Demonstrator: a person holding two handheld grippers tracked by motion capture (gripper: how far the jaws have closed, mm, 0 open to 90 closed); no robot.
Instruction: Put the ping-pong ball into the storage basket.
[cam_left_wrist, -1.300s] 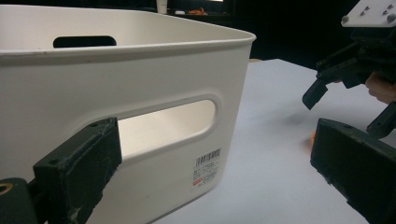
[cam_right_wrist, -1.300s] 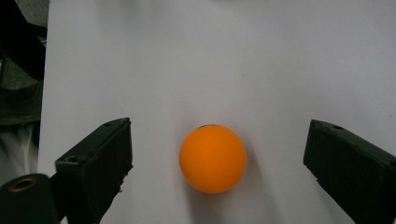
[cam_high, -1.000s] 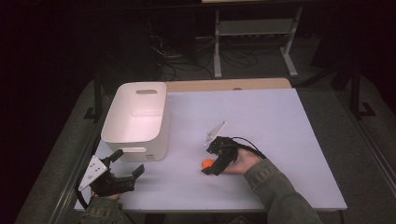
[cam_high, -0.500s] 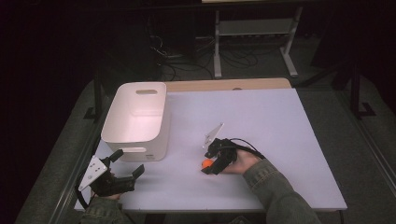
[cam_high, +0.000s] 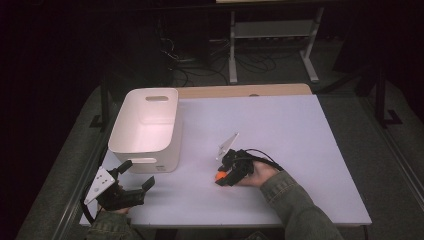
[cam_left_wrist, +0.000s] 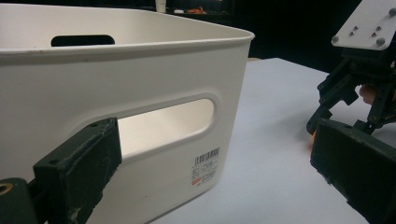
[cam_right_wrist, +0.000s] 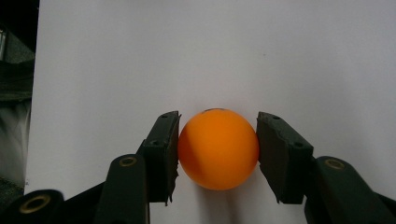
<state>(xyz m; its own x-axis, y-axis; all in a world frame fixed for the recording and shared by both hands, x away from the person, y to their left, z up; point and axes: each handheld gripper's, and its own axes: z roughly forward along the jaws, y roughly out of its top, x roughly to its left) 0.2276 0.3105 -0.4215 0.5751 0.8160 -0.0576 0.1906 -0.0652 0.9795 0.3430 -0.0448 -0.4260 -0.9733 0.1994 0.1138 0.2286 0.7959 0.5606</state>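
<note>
On the white table (cam_high: 300, 150), you have 1 orange ball (cam_high: 220, 175), 1 white bin (cam_high: 145, 125) and 2 grippers. Your right gripper (cam_high: 223, 178) has just been closing its 2 jaws, and they now clench the ball (cam_right_wrist: 218, 148) against the tabletop, near the front edge. Your left gripper (cam_high: 136, 176), jaws spread and holding nothing, sits just beside the bin's (cam_left_wrist: 140, 74) near wall.

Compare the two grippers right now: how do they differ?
The right gripper has just closed its jaws onto the orange ball; the left gripper stands open and empty. The right gripper works at mid-table; the left gripper waits beside the white bin. Both have black jaws.
</note>
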